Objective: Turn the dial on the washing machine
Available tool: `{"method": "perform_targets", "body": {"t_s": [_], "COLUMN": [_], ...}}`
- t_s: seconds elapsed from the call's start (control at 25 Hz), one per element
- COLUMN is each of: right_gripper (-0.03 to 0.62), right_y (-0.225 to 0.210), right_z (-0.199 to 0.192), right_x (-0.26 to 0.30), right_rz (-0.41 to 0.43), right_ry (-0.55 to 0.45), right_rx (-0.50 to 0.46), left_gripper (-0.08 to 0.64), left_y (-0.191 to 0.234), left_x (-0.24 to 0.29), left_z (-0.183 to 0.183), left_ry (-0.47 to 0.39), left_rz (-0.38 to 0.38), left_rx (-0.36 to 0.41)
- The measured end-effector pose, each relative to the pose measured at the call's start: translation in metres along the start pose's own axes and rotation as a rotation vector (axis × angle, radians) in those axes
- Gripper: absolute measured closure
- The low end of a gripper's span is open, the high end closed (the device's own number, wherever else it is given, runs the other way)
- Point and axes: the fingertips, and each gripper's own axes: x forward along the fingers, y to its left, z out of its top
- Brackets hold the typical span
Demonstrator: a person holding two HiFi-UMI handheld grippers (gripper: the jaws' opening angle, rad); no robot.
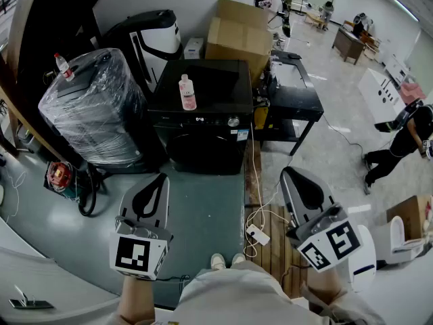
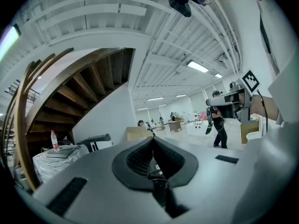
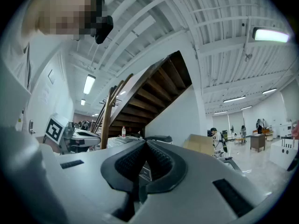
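One pink bottle (image 1: 187, 92) atop black washing machine (image 1: 218, 85)

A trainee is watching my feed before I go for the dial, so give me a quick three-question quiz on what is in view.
1. True or false: the small pink-and-white plastic bottle stands on top of the black front-loading washing machine.
2. Multiple choice: in the head view, the round silver dial sits at which part of the machine's front panel? A) left end B) middle C) right end
3. Fill in: the left tongs and right tongs are both ____ with nothing between them.

Key: 1 true; 2 C; 3 shut.
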Motion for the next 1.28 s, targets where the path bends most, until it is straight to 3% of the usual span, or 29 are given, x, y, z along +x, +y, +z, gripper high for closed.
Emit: {"method": "perform_targets", "body": {"t_s": [0.2,0.64,0.92,1.28], "right_gripper": [0.565,0.565,0.565,0.565], "right_y": [0.010,0.008,-0.022,-0.076], "right_z": [0.000,-0.011,-0.032,-0.055], "right_x": [0.005,0.012,0.034,0.098], "right_rz": [0.056,0.036,0.035,0.064], "right_ry": [-0.021,0.038,0.087,0.103], "right_rx": [0.099,0.082,0.096,0.116], "left_gripper": [0.540,0.540,0.540,0.540], "left_y": [0.006,0.010,0.005,0.022], "left_x": [-0.001,0.003,0.031,0.099], "left_z": [-0.006,-0.018,-0.006,-0.029], "left_ry": [0.004,0.020,-0.005,0.064], "left_rz": [0.000,-0.006,0.004,0.021], "left_rx": [-0.002,-0.024,-0.098,-0.043]}}
